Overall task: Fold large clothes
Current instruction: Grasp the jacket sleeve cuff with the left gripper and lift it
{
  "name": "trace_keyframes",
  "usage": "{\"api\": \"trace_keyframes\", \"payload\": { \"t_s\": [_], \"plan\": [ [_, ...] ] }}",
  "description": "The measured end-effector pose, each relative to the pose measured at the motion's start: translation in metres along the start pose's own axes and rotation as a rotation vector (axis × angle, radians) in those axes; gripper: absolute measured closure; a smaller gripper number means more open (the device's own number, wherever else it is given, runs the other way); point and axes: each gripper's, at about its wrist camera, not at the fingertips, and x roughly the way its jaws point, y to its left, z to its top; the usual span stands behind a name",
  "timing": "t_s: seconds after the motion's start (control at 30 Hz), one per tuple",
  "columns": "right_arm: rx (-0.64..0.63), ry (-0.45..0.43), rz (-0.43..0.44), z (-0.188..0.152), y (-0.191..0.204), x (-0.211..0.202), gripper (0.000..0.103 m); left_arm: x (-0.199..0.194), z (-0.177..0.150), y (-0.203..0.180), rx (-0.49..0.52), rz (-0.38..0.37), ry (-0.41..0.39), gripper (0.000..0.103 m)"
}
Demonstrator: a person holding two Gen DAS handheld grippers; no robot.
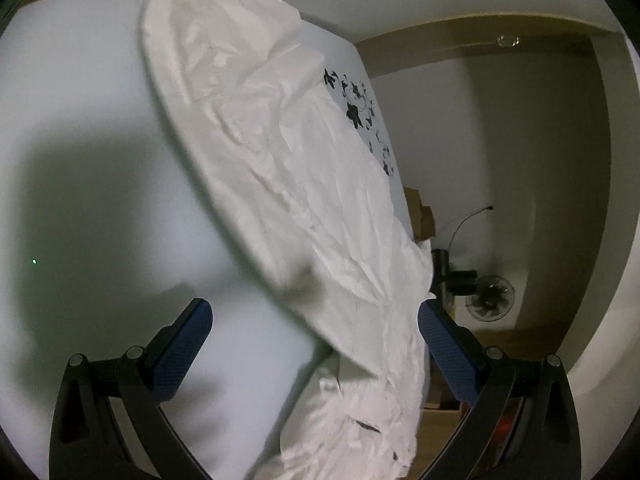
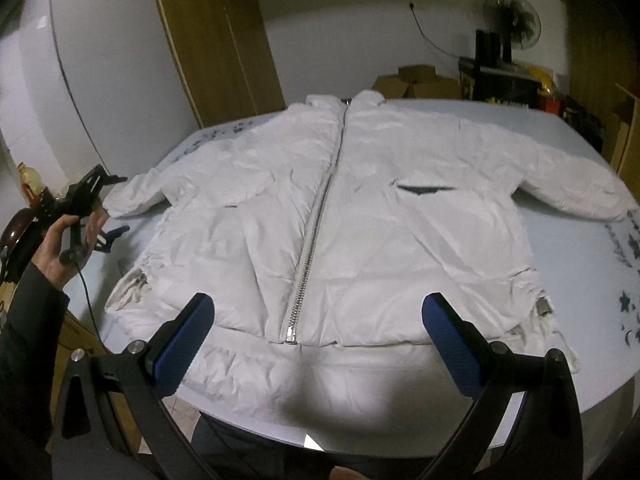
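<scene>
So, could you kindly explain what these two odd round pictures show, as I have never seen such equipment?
Each picture comes from a fisheye camera mounted on a hand-held gripper, looking out between its two blue-padded fingers. There is no robot; a person carries one in each hand. The right hand-held gripper looks over a white zipped jacket spread flat on a pale table. At that view's left edge you see the person's left hand holding the left hand-held gripper beside a sleeve. The other picture is that left hand-held gripper's own tilted view along the jacket. Both stand open, holding nothing.

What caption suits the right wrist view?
White jacket spread zipped on the table; right gripper open above its hem.
</scene>
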Motion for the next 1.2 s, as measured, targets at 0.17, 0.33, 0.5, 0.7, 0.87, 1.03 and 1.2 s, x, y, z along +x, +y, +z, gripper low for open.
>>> {"api": "trace_keyframes", "payload": {
  "t_s": [0.17, 0.33, 0.5, 0.7, 0.87, 1.03, 1.2],
  "plan": [
    [0.028, 0.046, -0.008, 0.003, -0.005, 0.019, 0.0, 0.019, 0.018, 0.003, -0.015, 0.048, -0.022, 0.001],
    [0.034, 0.071, -0.013, 0.005, -0.006, 0.031, 0.0, 0.027, 0.042, -0.001, 0.01, 0.079, -0.074, 0.0],
    [0.035, 0.089, -0.013, 0.007, -0.005, 0.039, 0.0, 0.033, 0.068, -0.005, 0.032, 0.11, -0.131, 0.002],
    [0.046, 0.109, -0.012, 0.007, -0.005, 0.046, 0.0, 0.037, 0.099, -0.004, 0.041, 0.143, -0.189, 0.002],
    [0.049, 0.11, -0.017, 0.009, -0.006, 0.048, 0.0, 0.045, 0.115, -0.009, 0.079, 0.185, -0.193, 0.002],
    [0.052, 0.108, -0.016, 0.009, -0.006, 0.048, 0.0, 0.043, 0.123, -0.002, 0.072, 0.246, -0.241, 0.04],
    [0.047, 0.121, -0.01, 0.021, -0.004, 0.048, 0.0, 0.042, 0.136, 0.012, 0.073, 0.314, -0.225, 0.092]
  ]
}}
